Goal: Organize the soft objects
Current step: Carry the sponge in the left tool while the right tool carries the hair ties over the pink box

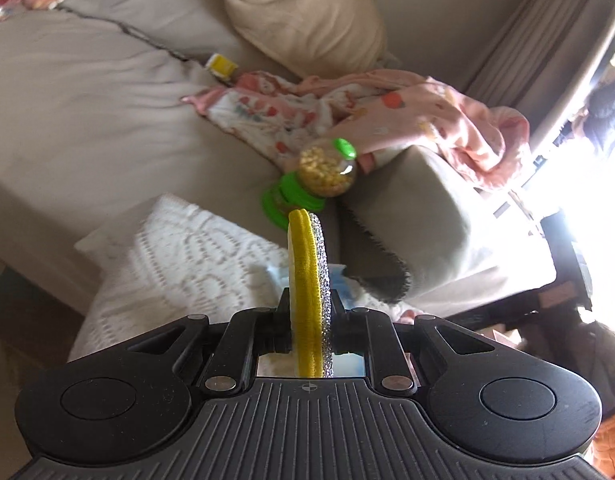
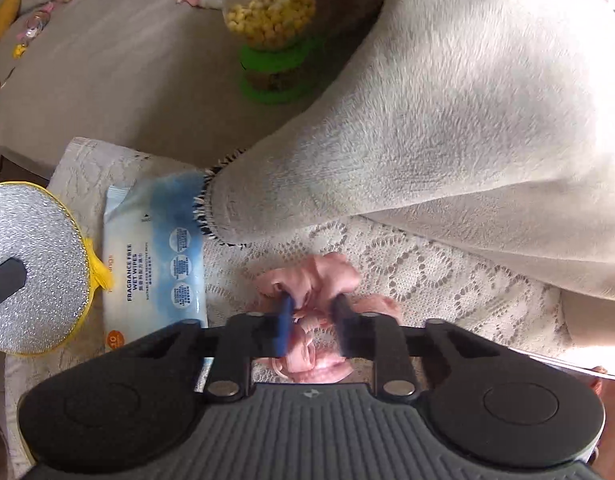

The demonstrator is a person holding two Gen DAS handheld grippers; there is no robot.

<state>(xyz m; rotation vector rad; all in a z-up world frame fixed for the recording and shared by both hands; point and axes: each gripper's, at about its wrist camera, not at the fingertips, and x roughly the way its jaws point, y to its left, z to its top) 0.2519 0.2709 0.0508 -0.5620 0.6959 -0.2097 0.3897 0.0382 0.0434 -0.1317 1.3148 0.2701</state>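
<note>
On lace pillow [image 2: 407,264], right gripper [image 2: 313,312] pinching pink cloth [image 2: 307,280] (blurred); left gripper [image 1: 309,304] clamping scouring pad [image 1: 307,280] edge-on

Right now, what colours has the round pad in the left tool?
Silver glitter face with yellow edging; the round pad shows best in the right wrist view.

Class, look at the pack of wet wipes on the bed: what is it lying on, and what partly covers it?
The wet wipes pack lies on a white lace cloth. A fringed cream blanket overlaps its upper right corner, hiding that part. What lies beneath the lace cloth cannot be seen.
</note>
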